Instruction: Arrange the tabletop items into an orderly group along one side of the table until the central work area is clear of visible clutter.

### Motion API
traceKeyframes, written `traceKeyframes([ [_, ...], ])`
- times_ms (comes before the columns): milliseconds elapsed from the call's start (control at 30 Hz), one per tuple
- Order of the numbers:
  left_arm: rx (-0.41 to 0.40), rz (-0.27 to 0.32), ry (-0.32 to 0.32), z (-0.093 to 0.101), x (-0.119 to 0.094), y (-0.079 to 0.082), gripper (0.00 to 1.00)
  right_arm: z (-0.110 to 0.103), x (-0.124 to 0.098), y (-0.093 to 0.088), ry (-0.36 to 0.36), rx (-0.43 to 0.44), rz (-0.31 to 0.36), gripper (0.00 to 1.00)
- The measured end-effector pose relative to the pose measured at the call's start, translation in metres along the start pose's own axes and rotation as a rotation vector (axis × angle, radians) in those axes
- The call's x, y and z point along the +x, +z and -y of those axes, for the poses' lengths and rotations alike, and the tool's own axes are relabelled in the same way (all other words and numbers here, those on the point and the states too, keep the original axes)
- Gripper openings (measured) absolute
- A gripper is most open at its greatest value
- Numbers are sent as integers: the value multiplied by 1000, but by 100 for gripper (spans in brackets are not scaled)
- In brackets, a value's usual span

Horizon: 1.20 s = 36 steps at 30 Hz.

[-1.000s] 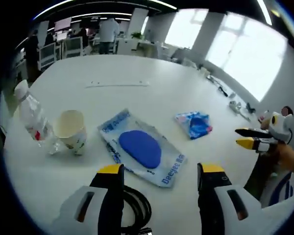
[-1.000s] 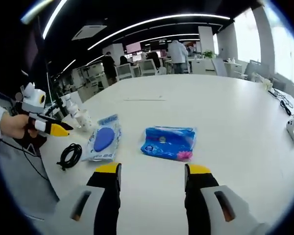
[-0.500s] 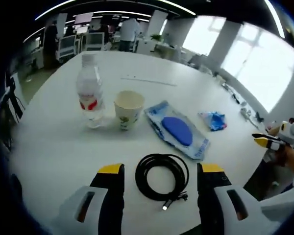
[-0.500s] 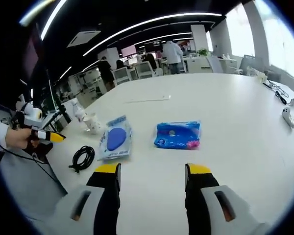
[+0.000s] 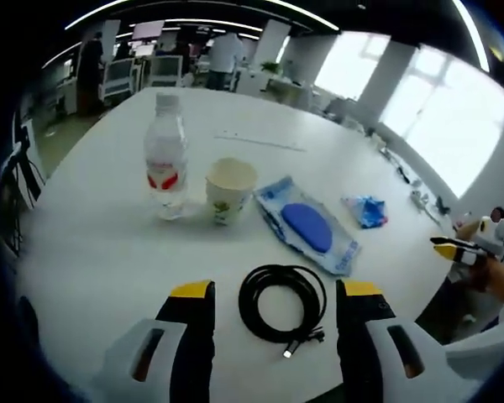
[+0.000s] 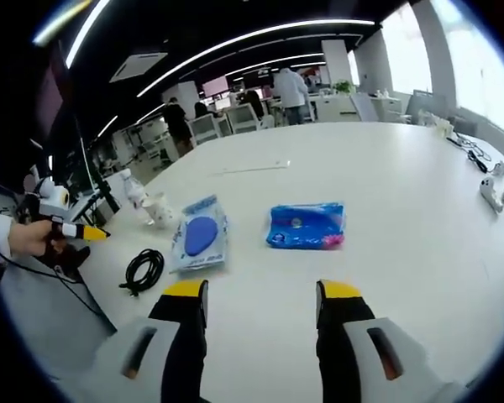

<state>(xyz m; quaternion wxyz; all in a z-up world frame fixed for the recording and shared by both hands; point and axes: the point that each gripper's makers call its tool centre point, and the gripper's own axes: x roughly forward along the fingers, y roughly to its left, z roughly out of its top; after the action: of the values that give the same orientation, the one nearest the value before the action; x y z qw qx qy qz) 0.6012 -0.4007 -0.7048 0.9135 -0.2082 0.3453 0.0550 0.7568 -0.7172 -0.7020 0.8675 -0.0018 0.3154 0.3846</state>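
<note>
While both jaws gape empty: glossy coiled cable (image 5: 283, 302), clear ribbed bottle (image 5: 166, 156), perhaps paper cup (image 5: 230, 190), crinkly pouch (image 5: 308, 228).

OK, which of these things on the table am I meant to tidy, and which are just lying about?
To tidy: water bottle, paper cup, blue wipes pack, coiled black cable, blue tissue packet.

Just lying about: white strip, cables and adapters at the table's far edge.
</note>
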Motion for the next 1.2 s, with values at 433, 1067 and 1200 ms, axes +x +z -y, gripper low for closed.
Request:
traceKeyframes([
  [433, 7, -30, -45, 7, 16, 9, 54, -16, 4, -16, 5, 82, -4, 48],
  [1067, 247, -47, -98, 21, 50, 54, 53, -49, 18, -37, 32, 207, -18, 47],
  [1200, 288, -55, -101, 25, 63, 64, 52, -64, 25, -38, 56, 227, -28, 47],
])
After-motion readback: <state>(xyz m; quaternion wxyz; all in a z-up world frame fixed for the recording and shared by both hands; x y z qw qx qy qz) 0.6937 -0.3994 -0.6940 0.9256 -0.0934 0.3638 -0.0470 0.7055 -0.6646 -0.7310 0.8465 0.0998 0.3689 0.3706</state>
